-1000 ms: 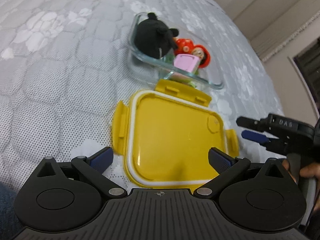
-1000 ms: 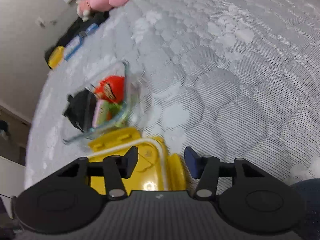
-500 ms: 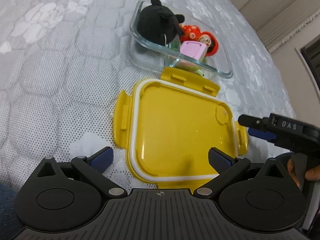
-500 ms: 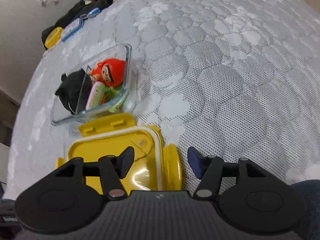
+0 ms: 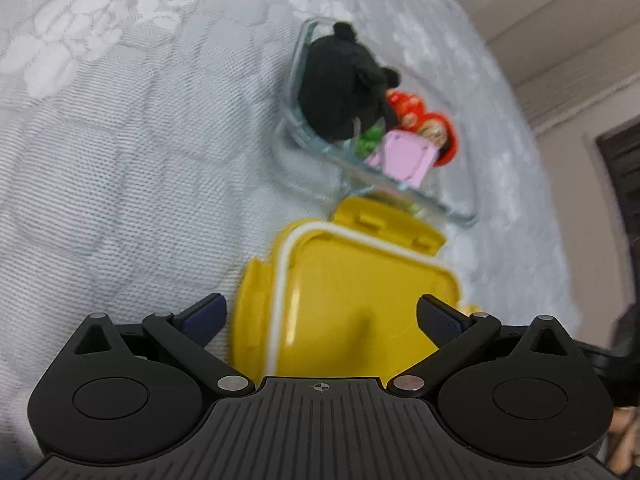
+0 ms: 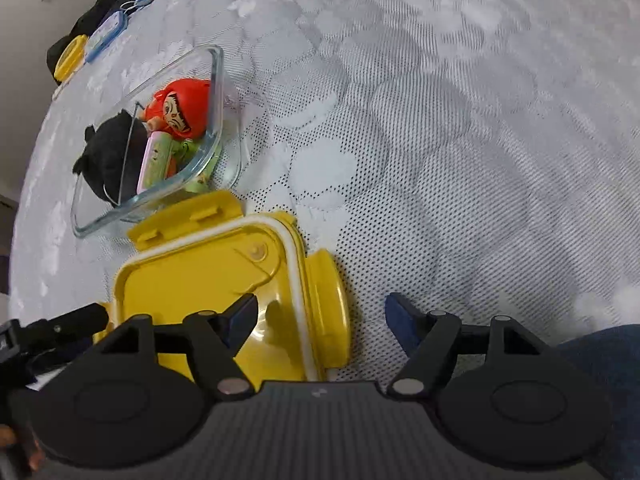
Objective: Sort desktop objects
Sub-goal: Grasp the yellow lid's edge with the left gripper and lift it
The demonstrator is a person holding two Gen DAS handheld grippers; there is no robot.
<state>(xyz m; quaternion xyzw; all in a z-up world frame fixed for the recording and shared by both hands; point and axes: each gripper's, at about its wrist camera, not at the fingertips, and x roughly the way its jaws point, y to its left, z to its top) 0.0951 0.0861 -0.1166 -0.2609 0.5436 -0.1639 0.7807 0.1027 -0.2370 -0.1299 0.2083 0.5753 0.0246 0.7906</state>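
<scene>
A yellow lid (image 5: 360,292) with side clips lies flat on the grey patterned cloth, also in the right wrist view (image 6: 216,276). Behind it stands a clear glass box (image 5: 320,148) holding a black plush (image 5: 344,92), a red-haired doll (image 5: 436,132) and a pink item (image 5: 404,156); the box shows in the right wrist view too (image 6: 216,80). My left gripper (image 5: 320,316) is open with its jaws over the lid's near-left part. My right gripper (image 6: 320,316) is open, straddling the lid's right clip (image 6: 328,300).
The grey embossed cloth (image 6: 440,120) covers the whole surface. At its far left edge lie a black bag with a blue tag and a yellow item (image 6: 72,56). A wall and a dark doorway (image 5: 616,168) are to the right.
Both grippers have moved closer to the lid. The left view is blurred by motion and has swung left. The right gripper has come lower, with its jaws around the right clip.
</scene>
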